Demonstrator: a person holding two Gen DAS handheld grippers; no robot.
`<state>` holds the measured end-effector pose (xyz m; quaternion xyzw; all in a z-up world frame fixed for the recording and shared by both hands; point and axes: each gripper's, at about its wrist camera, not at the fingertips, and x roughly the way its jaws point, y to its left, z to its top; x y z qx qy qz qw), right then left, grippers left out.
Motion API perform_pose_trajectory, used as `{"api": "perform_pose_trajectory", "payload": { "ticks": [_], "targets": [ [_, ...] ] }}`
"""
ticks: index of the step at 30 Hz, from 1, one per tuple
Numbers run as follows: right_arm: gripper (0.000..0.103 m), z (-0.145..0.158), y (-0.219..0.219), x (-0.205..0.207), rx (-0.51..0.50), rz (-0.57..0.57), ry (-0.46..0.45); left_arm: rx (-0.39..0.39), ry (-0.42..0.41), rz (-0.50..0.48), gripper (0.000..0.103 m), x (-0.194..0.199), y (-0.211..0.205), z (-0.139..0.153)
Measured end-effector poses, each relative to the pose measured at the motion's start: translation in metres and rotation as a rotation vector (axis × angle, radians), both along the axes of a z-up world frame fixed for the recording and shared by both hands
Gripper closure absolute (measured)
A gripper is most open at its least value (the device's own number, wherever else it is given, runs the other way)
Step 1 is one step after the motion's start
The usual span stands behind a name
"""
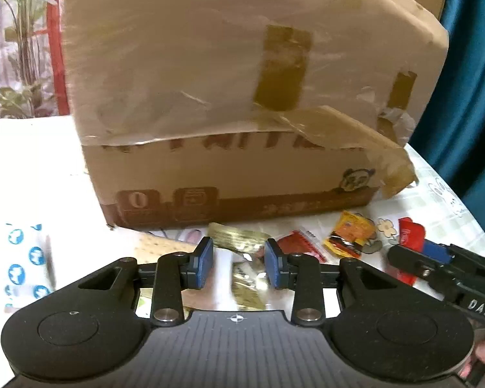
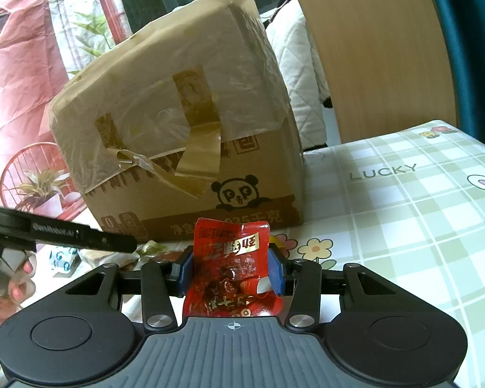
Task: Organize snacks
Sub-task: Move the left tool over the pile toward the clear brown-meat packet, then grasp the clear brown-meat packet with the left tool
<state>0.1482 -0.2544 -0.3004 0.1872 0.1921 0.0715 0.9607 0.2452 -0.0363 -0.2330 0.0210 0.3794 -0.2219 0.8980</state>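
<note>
Right gripper (image 2: 231, 273) clamped on a red snack packet (image 2: 231, 268), held upright above the checkered tablecloth (image 2: 404, 226), just in front of the taped cardboard box (image 2: 177, 129). Left gripper (image 1: 239, 265) parted, nothing pinched, hovering over a gold wrapper (image 1: 239, 236). More snacks loose near the box's base: a yellow-orange packet (image 1: 349, 236), a red ridged one (image 1: 300, 242), plus a blue-dotted white pack (image 1: 19, 258) off left.

Each black plastic gripper (image 2: 232, 270) has blue rubber pads (image 1: 206, 262), silver pivot screws and a ribbed grey top plate bearing a small white crosshair. One side arm carries white letters reading "DAS".
</note>
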Motion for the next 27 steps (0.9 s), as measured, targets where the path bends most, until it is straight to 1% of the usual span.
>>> {"api": "perform_pose_trajectory", "payload": {
  "ticks": [5, 7, 10, 13, 15, 17, 19, 20, 23, 25, 27],
  "targets": [
    [0.061, 0.000, 0.000, 0.001, 0.001, 0.001, 0.002, 0.023, -0.015, 0.016, 0.065, -0.002, 0.010, 0.001],
    [0.061, 0.000, 0.000, 0.001, 0.000, 0.002, 0.002, 0.057, -0.034, 0.043, 0.066, -0.003, 0.019, 0.002],
    [0.061, 0.000, 0.000, 0.001, 0.001, 0.002, 0.003, 0.062, -0.039, 0.069, 0.065, 0.000, 0.029, 0.003],
    [0.061, 0.000, 0.000, 0.001, 0.000, 0.004, 0.003, 0.093, -0.040, 0.114, 0.065, 0.006, 0.031, 0.004],
    [0.061, 0.000, 0.000, 0.001, 0.001, 0.003, 0.002, 0.060, -0.028, 0.113, 0.065, 0.007, 0.034, 0.006],
    [0.061, 0.000, 0.000, 0.001, 0.001, 0.003, 0.003, 0.032, -0.037, 0.085, 0.065, 0.006, 0.030, 0.011],
    [0.061, 0.000, 0.000, 0.001, 0.001, 0.004, 0.004, 0.028, -0.063, 0.039, 0.065, 0.003, 0.021, 0.015],
    [0.061, 0.000, 0.000, 0.001, 0.001, 0.004, 0.004, 0.026, -0.068, 0.015, 0.065, 0.004, 0.010, 0.012],
    [0.061, 0.000, 0.000, 0.001, 0.005, 0.003, 0.003, 0.019, -0.058, -0.113, 0.063, 0.005, -0.010, 0.010],
    [0.061, 0.000, 0.000, 0.000, 0.012, 0.000, 0.001, 0.036, -0.025, -0.202, 0.052, 0.008, -0.023, 0.004],
    [0.061, -0.001, -0.002, 0.000, 0.019, -0.002, 0.001, 0.063, -0.026, -0.230, 0.047, 0.010, -0.028, -0.001]
  ]
}}
